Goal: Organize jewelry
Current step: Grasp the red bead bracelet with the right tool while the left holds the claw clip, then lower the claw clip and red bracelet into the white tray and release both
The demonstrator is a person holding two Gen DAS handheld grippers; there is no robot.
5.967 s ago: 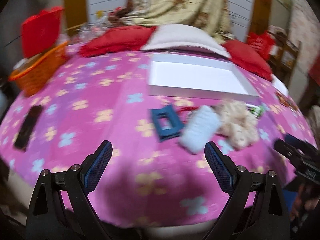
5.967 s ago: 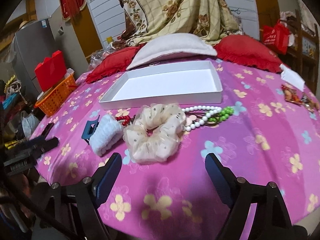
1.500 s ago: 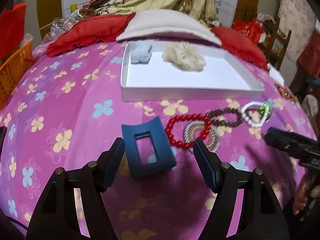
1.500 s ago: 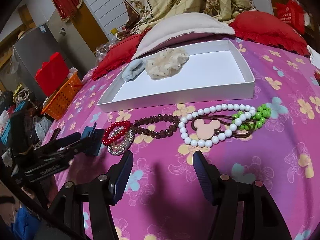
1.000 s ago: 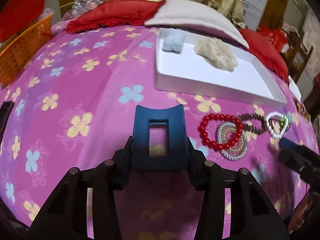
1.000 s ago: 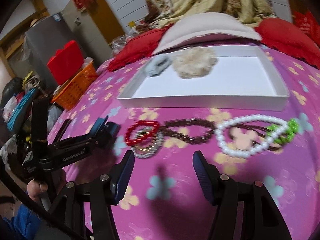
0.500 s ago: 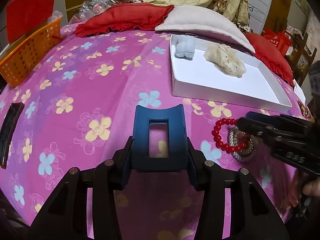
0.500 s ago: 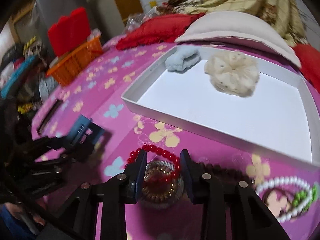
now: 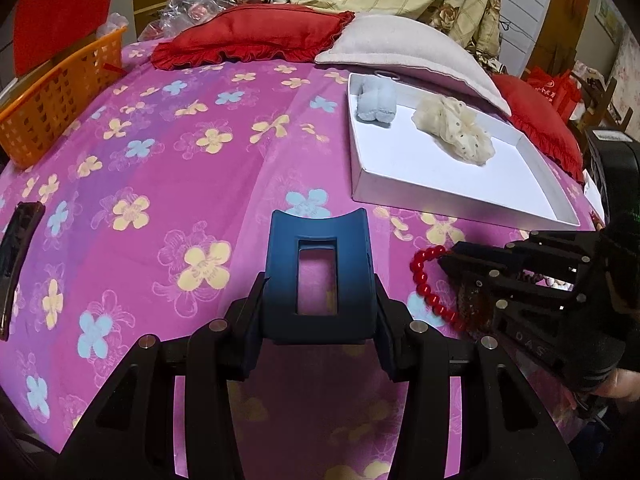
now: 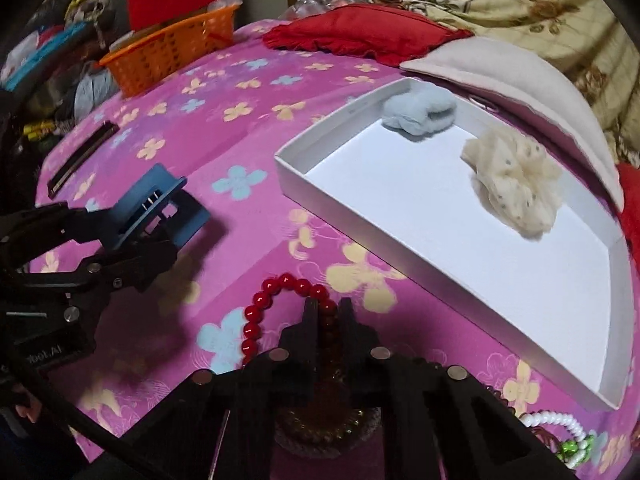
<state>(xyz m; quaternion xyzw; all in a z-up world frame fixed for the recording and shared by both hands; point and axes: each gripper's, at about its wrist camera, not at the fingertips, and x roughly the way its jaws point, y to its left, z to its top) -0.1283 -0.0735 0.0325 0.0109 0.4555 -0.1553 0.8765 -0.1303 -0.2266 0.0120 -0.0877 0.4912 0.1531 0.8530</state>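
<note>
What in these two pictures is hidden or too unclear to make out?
- Right wrist view: the right tool covers the bracelets beneath it; only part of the red bead bracelet shows.
- Right wrist view: the white bead strand is cut off at the edge.
- Left wrist view: the dark flat object at the left edge is unidentifiable.

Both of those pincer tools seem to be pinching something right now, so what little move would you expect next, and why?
Probably a lift toward the white tray. The left gripper is clamped on the blue hair claw, and the right gripper has shut on the red bead bracelet, which lies on the pink cloth. The tray holds only a light blue scrunchie and a cream scrunchie, so there is room.
</note>
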